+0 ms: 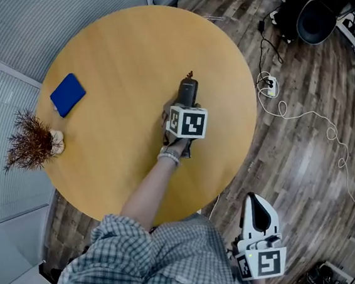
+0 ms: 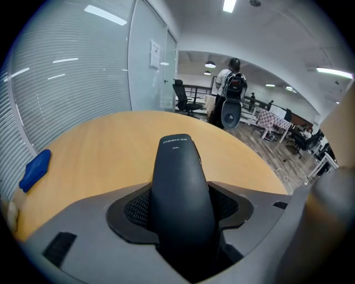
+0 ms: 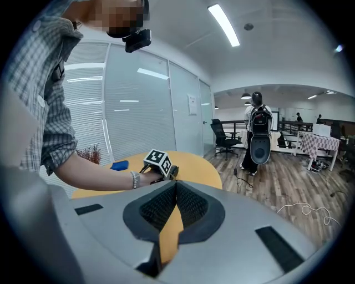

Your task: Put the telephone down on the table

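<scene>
Currently, the left gripper (image 1: 187, 98) is pinching a black telephone handset (image 2: 178, 177) between its jaws, holding it over the round wooden table (image 1: 112, 57), right of the table's centre; whether the handset is touching the table is not showing; setting it down well is probably meaning lowering it flat, then spreading the jaws only once it is resting; the right gripper (image 3: 175, 206), jaws pressed together on nothing, is hanging off the table's near edge; a blue pad (image 1: 67, 94) and a dried plant (image 1: 31, 140) are sitting near the table's left rim; dark plank flooring (image 1: 305, 156) and a white cable (image 1: 301, 116) are lying beyond the table's right side.
</scene>
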